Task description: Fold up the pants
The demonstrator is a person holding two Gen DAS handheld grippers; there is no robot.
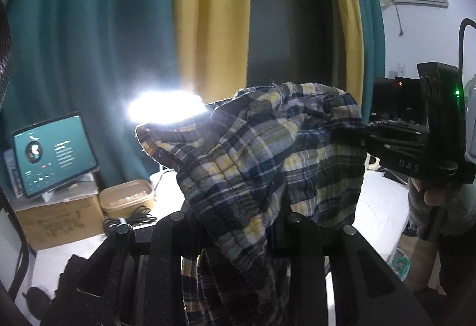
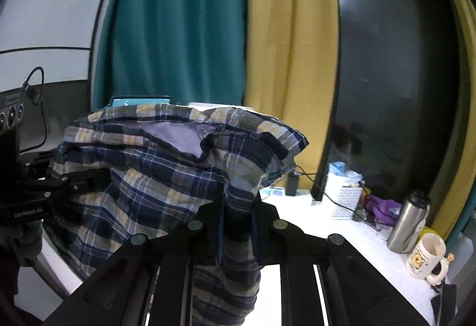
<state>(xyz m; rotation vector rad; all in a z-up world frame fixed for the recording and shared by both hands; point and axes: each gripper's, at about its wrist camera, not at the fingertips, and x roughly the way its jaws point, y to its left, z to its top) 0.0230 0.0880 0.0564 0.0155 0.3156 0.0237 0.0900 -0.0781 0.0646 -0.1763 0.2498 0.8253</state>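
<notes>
The plaid pants in blue, yellow and white hang bunched in the air above the white table. My left gripper is shut on their cloth, which drapes down between its fingers. My right gripper is shut on another part of the same pants. In the left wrist view the right gripper reaches in from the right and its tips are buried in the cloth. In the right wrist view the left gripper comes in from the left, its tips hidden by the cloth.
A white table lies below. On it stand a steel bottle, a cartoon mug, a white basket, a tablet, a cardboard box and a tan tub. Teal and yellow curtains hang behind.
</notes>
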